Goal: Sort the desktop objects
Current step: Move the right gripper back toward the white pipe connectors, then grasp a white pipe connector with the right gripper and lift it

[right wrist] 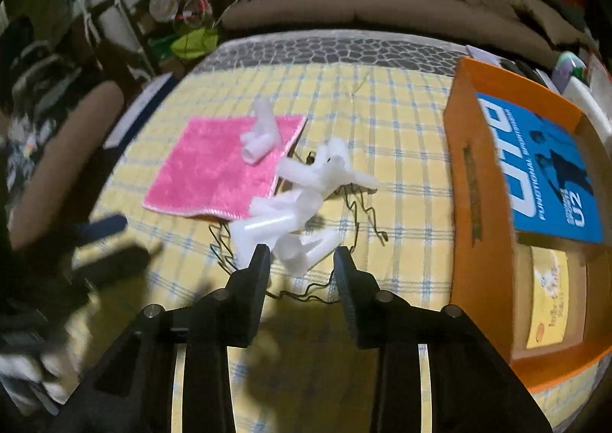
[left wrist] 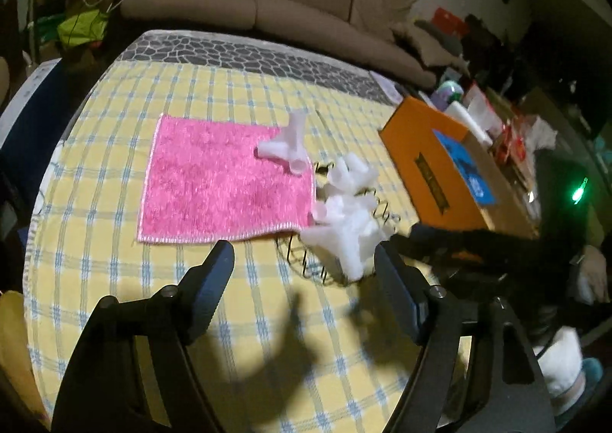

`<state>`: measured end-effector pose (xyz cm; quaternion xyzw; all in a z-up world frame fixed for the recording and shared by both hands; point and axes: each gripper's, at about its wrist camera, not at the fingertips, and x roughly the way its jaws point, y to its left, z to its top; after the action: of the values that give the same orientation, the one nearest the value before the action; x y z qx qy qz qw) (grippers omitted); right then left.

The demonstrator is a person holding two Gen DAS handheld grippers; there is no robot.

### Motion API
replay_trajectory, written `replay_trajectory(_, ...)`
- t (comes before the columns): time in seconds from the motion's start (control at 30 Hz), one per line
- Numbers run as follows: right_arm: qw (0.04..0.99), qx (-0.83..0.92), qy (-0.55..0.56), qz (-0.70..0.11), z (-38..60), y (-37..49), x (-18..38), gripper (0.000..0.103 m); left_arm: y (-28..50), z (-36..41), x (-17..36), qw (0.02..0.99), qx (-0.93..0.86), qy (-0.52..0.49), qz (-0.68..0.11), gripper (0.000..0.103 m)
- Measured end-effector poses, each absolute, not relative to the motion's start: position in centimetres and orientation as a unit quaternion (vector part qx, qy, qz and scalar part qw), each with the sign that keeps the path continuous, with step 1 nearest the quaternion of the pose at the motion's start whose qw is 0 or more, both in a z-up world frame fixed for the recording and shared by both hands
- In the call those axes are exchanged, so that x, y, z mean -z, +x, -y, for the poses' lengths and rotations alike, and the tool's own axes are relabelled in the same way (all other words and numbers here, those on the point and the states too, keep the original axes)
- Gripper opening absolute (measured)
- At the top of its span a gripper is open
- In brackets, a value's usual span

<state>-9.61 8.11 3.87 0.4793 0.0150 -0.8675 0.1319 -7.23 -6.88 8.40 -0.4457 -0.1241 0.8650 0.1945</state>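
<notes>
checked tablecloth (left wrist: 114, 150) – both hand-held grippers apart, empty; box interior (right wrist: 550, 280) only in right view.

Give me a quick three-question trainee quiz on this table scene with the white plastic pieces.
1. True or false: one white plastic pipe connector lies on the pink fluffy cloth.
2. The heap of white connectors sits in: A) a black wire basket, B) the orange cardboard box.
3. Fill in: the tablecloth is yellow with blue ____.

Key: 1 true; 2 A; 3 checks.
</notes>
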Motion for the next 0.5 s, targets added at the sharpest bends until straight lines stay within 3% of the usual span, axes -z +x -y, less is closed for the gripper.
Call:
replay_trajectory(0.37, 0.127, 0.862, 0.488, -0.050, -6.4, -11.1, -1.3, 0.038, -9.3, 5.5, -7.0, 0.192, -0.860, -0.456, 0.120, 0.073)
replay_trajectory(0.43, 0.133, 0.861, 0.488, -0.047, -6.6, -11.1, -1.1, 0.021, -9.4, 5.6, -6.9, 0.191, -0.860, -0.457, 0.124, 0.073)
replay_trajectory(0.5, 0.135, 0.861, 0.490, -0.029, -7.3, -11.2, -1.2, 0.017, -9.4, 5.5, -6.9, 0.189, -0.859, -0.458, 0.128, 0.074)
